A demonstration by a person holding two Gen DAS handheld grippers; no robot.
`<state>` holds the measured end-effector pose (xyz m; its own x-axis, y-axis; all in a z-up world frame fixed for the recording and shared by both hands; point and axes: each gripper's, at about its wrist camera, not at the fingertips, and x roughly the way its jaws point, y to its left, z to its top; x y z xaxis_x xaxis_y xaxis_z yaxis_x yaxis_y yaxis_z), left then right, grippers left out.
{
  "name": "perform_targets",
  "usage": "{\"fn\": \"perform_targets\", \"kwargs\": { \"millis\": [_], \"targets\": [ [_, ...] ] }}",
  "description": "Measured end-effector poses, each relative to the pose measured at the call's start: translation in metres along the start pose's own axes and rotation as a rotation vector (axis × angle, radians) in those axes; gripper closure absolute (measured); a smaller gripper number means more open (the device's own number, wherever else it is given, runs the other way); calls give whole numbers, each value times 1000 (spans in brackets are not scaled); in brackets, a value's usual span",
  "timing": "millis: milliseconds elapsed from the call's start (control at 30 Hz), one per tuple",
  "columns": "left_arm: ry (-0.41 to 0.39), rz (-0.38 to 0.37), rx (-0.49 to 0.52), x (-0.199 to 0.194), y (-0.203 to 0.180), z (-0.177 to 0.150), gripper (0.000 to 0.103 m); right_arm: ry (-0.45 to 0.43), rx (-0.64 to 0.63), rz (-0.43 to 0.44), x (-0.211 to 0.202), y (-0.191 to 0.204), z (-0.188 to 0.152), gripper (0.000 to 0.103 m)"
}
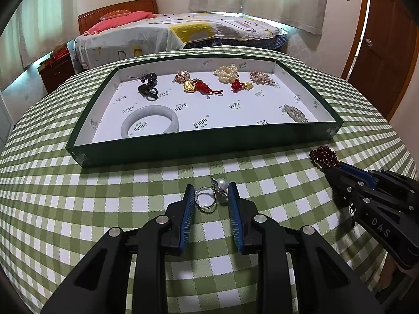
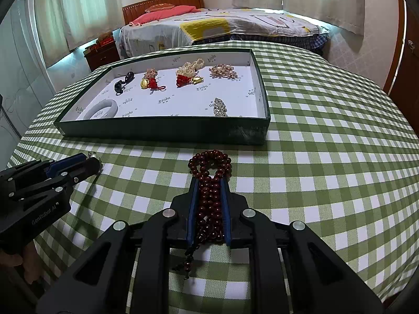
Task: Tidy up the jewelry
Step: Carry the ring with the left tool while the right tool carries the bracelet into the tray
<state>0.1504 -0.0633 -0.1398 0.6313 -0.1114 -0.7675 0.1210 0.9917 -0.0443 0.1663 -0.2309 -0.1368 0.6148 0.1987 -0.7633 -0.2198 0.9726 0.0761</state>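
A green tray (image 1: 183,151) with a white printed liner sits on the checked table. It holds a pale bangle (image 1: 150,121), black pieces (image 1: 148,86), gold-and-red charms (image 1: 199,86), a pearl piece (image 1: 226,73) and brooches (image 1: 294,112). My left gripper (image 1: 211,191) is open around a silver ring (image 1: 205,200) and a pearl earring (image 1: 222,183) lying on the cloth. My right gripper (image 2: 209,183) is shut on a dark red bead bracelet (image 2: 210,167), near the tray's front right corner (image 2: 251,133). The bracelet also shows in the left wrist view (image 1: 323,155).
The green-and-white checked tablecloth (image 1: 78,209) covers the table. Behind it stand a bed (image 1: 183,34), a wooden nightstand (image 1: 56,70) and a brown door (image 1: 387,52). The left gripper shows in the right wrist view (image 2: 91,163).
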Motion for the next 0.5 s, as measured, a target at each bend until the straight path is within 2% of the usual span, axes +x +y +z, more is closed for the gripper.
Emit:
{"fn": "perform_targets", "kwargs": {
  "millis": [500],
  "targets": [
    [-31, 2, -18, -9, 7, 2, 76, -17, -24, 4, -5, 10, 0, 92]
  ]
}}
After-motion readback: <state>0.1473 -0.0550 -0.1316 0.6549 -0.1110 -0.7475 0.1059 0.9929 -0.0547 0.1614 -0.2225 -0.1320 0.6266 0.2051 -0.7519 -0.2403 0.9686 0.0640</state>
